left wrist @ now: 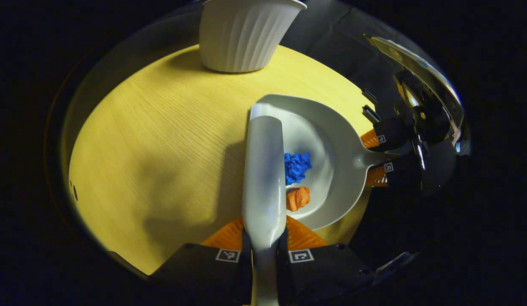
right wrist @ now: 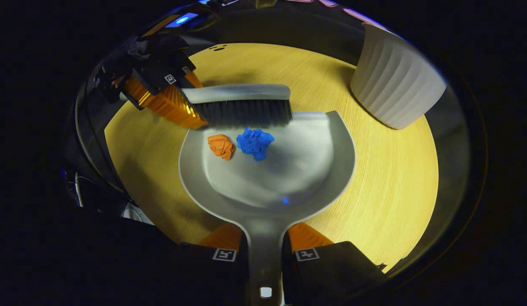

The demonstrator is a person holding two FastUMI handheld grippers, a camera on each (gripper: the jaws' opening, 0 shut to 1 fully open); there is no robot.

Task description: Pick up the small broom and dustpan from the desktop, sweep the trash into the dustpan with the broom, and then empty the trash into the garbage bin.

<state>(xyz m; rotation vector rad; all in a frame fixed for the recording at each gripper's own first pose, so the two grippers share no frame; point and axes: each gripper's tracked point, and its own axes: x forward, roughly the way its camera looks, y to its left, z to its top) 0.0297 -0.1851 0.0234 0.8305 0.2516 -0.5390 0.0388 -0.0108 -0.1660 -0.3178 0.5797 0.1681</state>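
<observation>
My left gripper point(left wrist: 264, 237) is shut on the grey broom point(left wrist: 263, 178), whose dark bristles point(right wrist: 246, 112) rest at the front lip of the grey dustpan point(right wrist: 289, 170). My right gripper point(right wrist: 263, 240) is shut on the dustpan's handle point(right wrist: 263, 250). A crumpled blue paper ball point(right wrist: 255, 142) and an orange one point(right wrist: 221, 146) lie inside the pan just behind the bristles. In the left gripper view the same blue ball point(left wrist: 296, 166) and orange ball point(left wrist: 298, 198) sit beside the broom in the dustpan point(left wrist: 331, 178), and the right gripper point(left wrist: 384, 155) holds the pan's handle at the right.
A white ribbed garbage bin point(right wrist: 395, 89) stands on the yellow wooden desktop point(right wrist: 391, 178) beyond the pan to the right; in the left gripper view the bin point(left wrist: 246, 34) stands at the desktop's point(left wrist: 161, 148) far edge. The left gripper point(right wrist: 170, 95) shows far left.
</observation>
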